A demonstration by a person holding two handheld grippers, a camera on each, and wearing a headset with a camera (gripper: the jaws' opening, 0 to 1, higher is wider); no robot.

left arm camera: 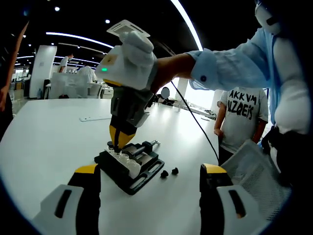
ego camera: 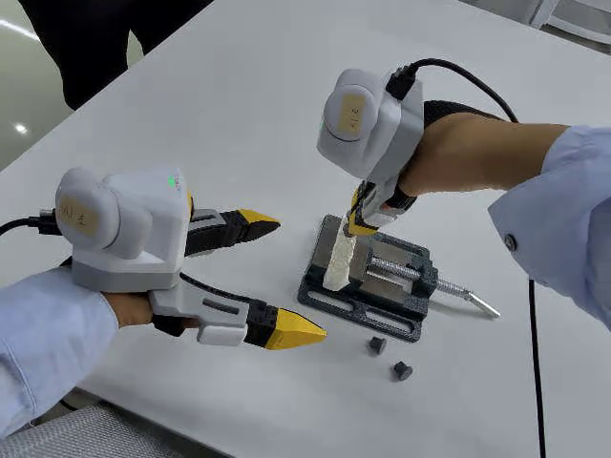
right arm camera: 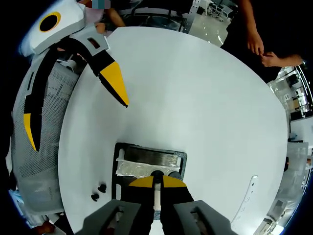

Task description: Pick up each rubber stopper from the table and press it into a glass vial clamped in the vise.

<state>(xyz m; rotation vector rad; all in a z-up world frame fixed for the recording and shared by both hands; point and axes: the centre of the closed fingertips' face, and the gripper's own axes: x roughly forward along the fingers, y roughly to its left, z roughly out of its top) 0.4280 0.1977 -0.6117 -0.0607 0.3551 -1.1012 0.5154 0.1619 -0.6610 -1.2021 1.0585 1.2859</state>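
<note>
A black vise (ego camera: 368, 303) on the white table clamps a row of clear glass vials (ego camera: 338, 260). My right gripper (ego camera: 359, 227) points straight down onto the row's far end. It is shut on a small dark rubber stopper (right arm camera: 157, 174) that touches the vials (right arm camera: 139, 169). Two more dark stoppers (ego camera: 378, 344) (ego camera: 402, 370) lie loose on the table in front of the vise. My left gripper (ego camera: 286, 277) hovers to the left of the vise, open and holding nothing. Its yellow-tipped fingers (left arm camera: 88, 172) frame the vise (left arm camera: 139, 177) and the loose stoppers (left arm camera: 169, 172).
The vise's screw handle (ego camera: 470, 296) sticks out to the right. A black cable (ego camera: 533, 324) runs from the right gripper across the table. People stand past the table's far edge (right arm camera: 264, 54). A grey mesh chair back (ego camera: 86, 434) sits near the front edge.
</note>
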